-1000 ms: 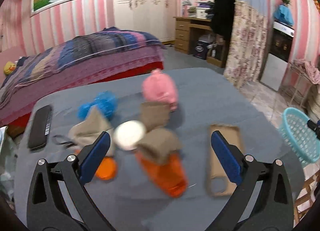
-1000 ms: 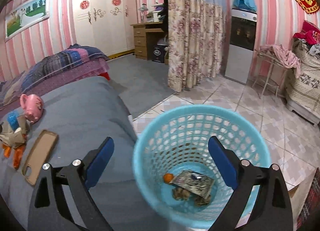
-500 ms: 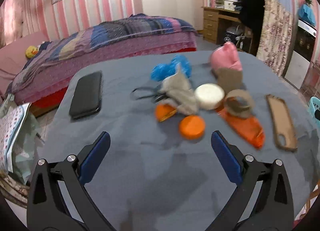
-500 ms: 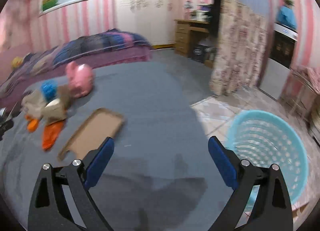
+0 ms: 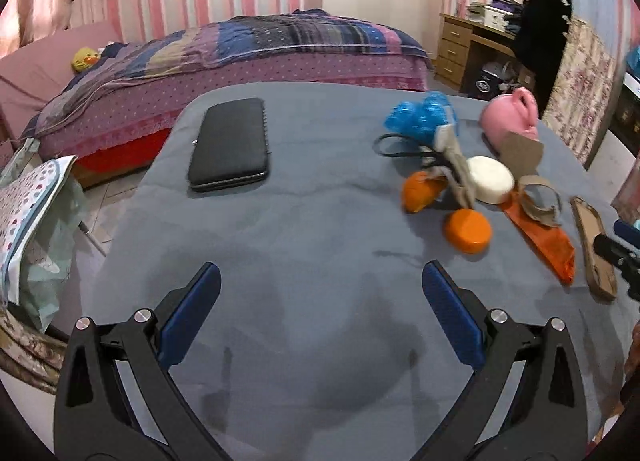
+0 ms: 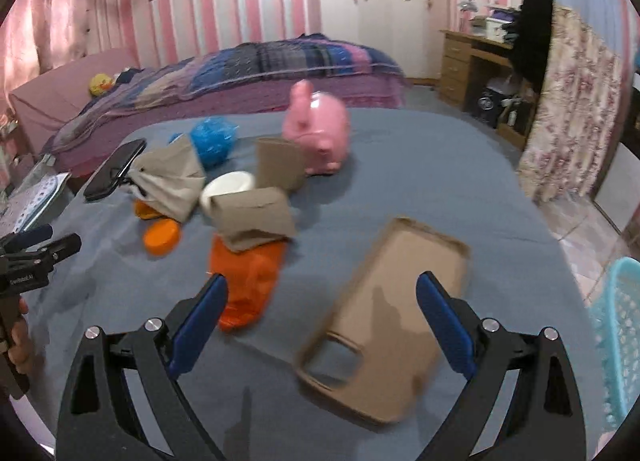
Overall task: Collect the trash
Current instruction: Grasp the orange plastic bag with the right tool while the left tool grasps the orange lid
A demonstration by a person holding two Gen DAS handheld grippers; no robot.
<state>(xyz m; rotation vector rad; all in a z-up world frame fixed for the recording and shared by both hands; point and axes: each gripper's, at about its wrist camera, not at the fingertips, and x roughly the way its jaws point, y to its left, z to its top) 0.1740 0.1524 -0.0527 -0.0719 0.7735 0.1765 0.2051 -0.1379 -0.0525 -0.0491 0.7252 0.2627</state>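
A heap of trash lies on the grey-blue table (image 5: 304, 229): an orange wrapper (image 6: 248, 281) (image 5: 540, 241), torn brown cardboard (image 6: 252, 217) (image 5: 536, 197), an orange lid (image 6: 162, 237) (image 5: 467, 230), a white lid (image 6: 226, 189) (image 5: 490, 179), crumpled blue plastic (image 6: 212, 139) (image 5: 420, 117). My right gripper (image 6: 322, 317) is open and empty, just short of the wrapper, over a tan phone case (image 6: 384, 321). My left gripper (image 5: 320, 313) is open and empty over bare table, left of the heap. The blue basket (image 6: 620, 341) stands off the table's right edge.
A pink piggy bank (image 6: 320, 133) (image 5: 510, 121) stands behind the heap. A black phone (image 5: 230, 143) (image 6: 114, 169) lies at the table's far left. A bed (image 5: 248, 49) is beyond the table, a desk (image 5: 476, 45) and a flowered curtain (image 6: 568, 109) at the right.
My right gripper swung from over the basket back left to the table, close to the phone case and wrapper. My left gripper pulled back and left, away from the heap.
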